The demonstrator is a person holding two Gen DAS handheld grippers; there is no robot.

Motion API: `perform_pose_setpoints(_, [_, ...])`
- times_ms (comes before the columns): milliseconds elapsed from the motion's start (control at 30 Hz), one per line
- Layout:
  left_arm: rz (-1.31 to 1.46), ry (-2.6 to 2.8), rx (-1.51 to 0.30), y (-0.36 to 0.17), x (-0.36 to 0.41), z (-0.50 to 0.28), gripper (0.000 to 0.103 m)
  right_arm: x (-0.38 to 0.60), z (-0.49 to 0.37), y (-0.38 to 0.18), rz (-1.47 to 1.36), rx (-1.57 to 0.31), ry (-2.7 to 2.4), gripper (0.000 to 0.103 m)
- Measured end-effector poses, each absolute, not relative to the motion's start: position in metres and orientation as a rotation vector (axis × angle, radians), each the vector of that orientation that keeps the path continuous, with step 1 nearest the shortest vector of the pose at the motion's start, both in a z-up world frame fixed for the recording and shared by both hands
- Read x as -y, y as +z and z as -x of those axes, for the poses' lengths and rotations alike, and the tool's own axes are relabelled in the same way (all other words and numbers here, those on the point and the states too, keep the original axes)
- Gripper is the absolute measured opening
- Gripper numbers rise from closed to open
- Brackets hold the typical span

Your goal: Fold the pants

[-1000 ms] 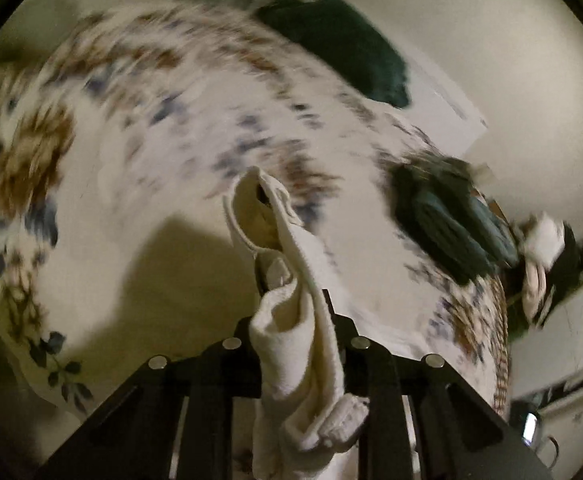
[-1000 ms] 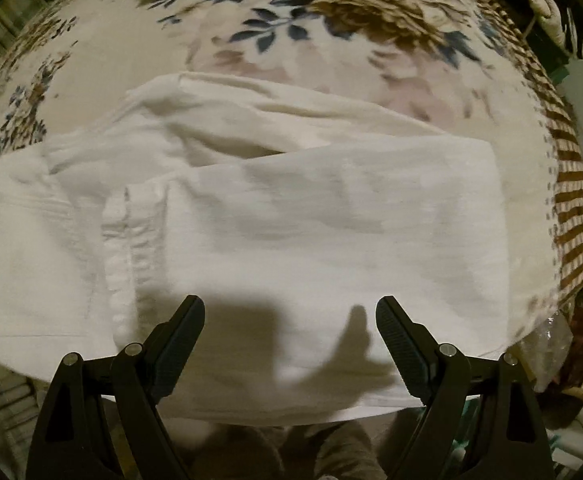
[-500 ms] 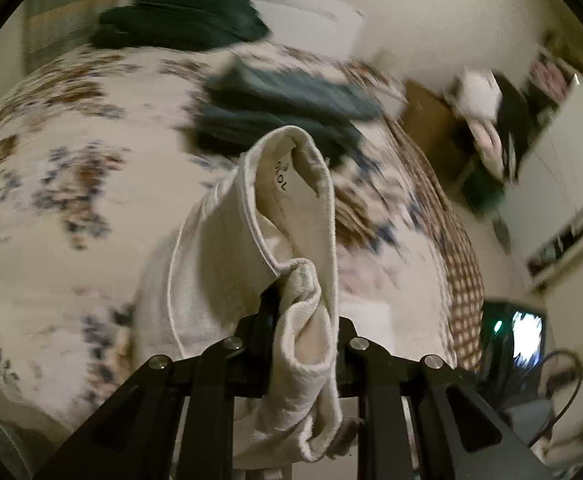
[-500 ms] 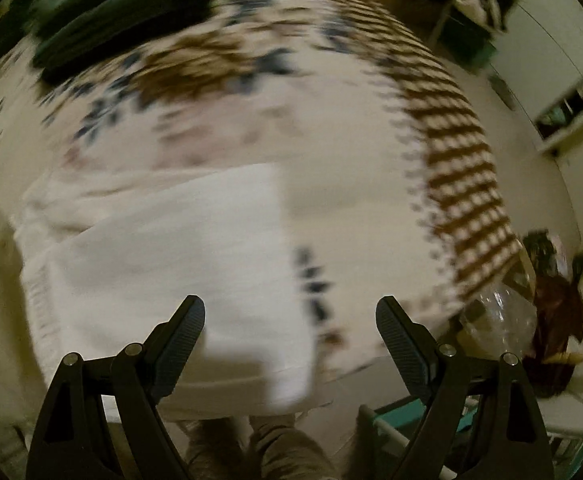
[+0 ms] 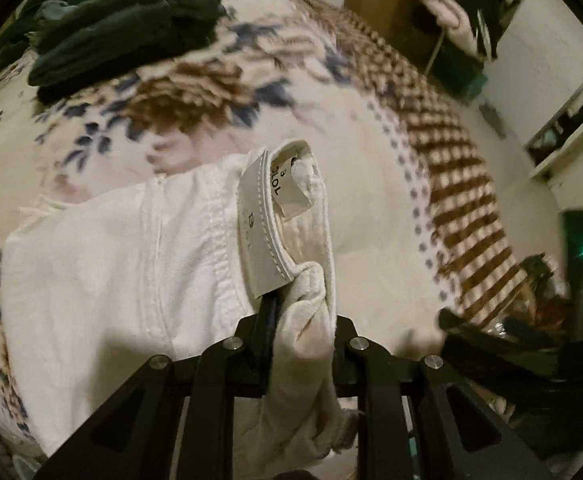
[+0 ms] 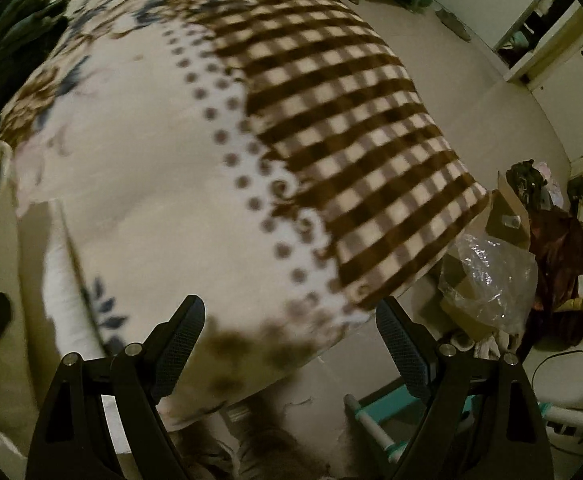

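The white pants (image 5: 123,264) lie on the flowered bedspread (image 5: 371,168), partly folded. My left gripper (image 5: 299,316) is shut on a bunched part of the waistband, with the label (image 5: 287,188) standing up in front of it. In the right wrist view only a strip of the white pants (image 6: 63,280) shows at the left edge. My right gripper (image 6: 291,340) is open and empty, above the bed's near right corner, apart from the pants.
Dark green folded clothes (image 5: 123,28) are stacked at the far side of the bed. The checked border (image 6: 343,128) marks the bed's right edge. Beyond it on the floor are a plastic bag (image 6: 491,276), a cardboard box (image 6: 507,216) and dark red cloth (image 6: 559,256).
My left gripper has swung across the bed with the waistband held, bringing it over the laid-out pants. My right gripper has moved right off the pants toward the bed's corner, still open.
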State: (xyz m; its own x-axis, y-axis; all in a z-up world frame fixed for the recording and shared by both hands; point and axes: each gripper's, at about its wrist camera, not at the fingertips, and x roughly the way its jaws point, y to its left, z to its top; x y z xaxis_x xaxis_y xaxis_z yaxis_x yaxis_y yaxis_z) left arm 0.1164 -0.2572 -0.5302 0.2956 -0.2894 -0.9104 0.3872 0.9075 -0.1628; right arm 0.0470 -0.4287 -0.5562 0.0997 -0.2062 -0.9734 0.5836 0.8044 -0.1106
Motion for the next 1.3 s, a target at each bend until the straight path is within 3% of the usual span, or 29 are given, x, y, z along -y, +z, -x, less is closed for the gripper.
perform_pose_setpoints(200, [-0.109,-0.422,-1.258,-0.534,0.265,-0.120,0.026,0.446,-0.048,-0.554,-0.359,-1.344,-0.580,0.090])
perform_pose_setpoints(400, [-0.075,-0.429,-1.257,-0.516,0.264,-0.114,0.055,0.448,-0.043,-0.541,-0.395,-1.338,-0.538,0.090])
perform_pose_setpoints(467, [-0.035,-0.438,-1.256,-0.508,0.260,-0.114,0.071,0.447,-0.041,-0.534,-0.402,-1.336,-0.528,0.090])
perform_pose_setpoints(633, [-0.009,-0.398,-1.264,-0.483,0.241,-0.121,0.084,0.439,-0.037,-0.515,-0.435,-1.313,-0.485,0.090])
perform_pose_setpoints(867, [0.035,-0.210,-1.237,-0.461,0.166,-0.141,0.084,0.409,-0.062,-0.508,-0.577,-1.278,-0.226,0.090])
perform_pose_setpoints(1100, [0.076,0.031,-1.277,-0.491,0.071,-0.159,0.084,0.364,-0.108,-0.546,-0.636,-1.382,-0.027,0.089])
perform_pose_setpoints(1133, [0.074,0.047,-1.284,-0.496,0.064,-0.158,0.084,0.360,-0.110,-0.558,-0.687,-1.419,-0.009,0.086])
perform_pose_setpoints(1167, [0.081,0.062,-1.298,-0.502,0.057,-0.159,0.084,0.357,-0.110,-0.566,-0.737,-1.437,0.011,0.064])
perform_pose_setpoints(1200, [0.097,0.071,-1.310,-0.507,0.050,-0.158,0.084,0.354,-0.110,-0.571,-0.735,-1.458,0.002,0.036])
perform_pose_setpoints(1300, [0.150,0.072,-1.334,-0.513,0.039,-0.156,0.084,0.344,-0.103,-0.559,-0.648,-1.414,-0.042,0.014])
